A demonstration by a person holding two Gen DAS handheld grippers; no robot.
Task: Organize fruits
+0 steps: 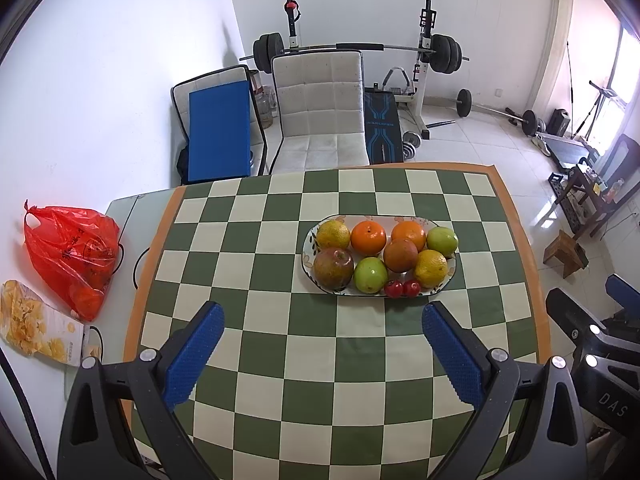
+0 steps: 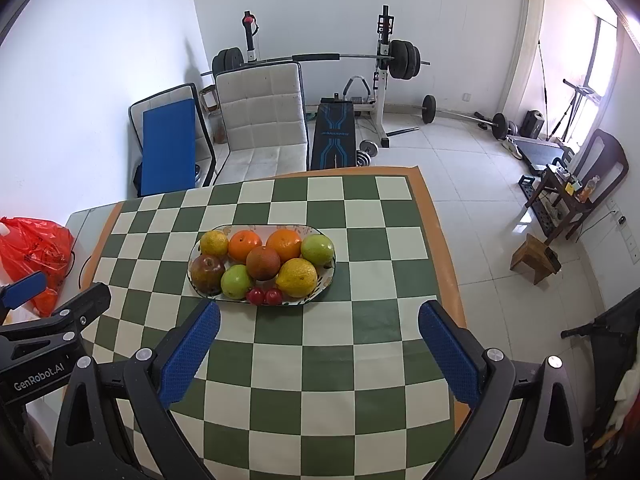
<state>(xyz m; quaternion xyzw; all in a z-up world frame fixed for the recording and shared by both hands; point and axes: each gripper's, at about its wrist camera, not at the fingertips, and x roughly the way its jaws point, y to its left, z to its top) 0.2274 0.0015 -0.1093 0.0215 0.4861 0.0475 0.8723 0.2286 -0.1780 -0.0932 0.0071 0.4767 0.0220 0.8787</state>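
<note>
An oval patterned plate (image 1: 450, 274) (image 2: 329, 278) on the green-and-white checked cloth (image 1: 320, 344) holds several fruits: oranges (image 1: 368, 237) (image 2: 245, 246), a dark red apple (image 1: 333, 267) (image 2: 207, 273), green apples (image 1: 370, 275) (image 2: 236, 281), yellow citrus (image 1: 430, 268) (image 2: 298, 277) and two small red fruits (image 1: 402, 289) (image 2: 264, 296) at its near rim. My left gripper (image 1: 322, 322) is open, held above the cloth short of the plate. My right gripper (image 2: 319, 322) is open too, nearer than the plate and to its right. Both are empty.
A red plastic bag (image 1: 68, 256) (image 2: 34, 256) with orange fruit inside and a snack box (image 1: 38, 326) lie on the bare table left of the cloth. A white chair (image 1: 320, 112) stands behind the table. Gym equipment fills the room beyond. The cloth's right edge (image 2: 448, 264) borders the floor.
</note>
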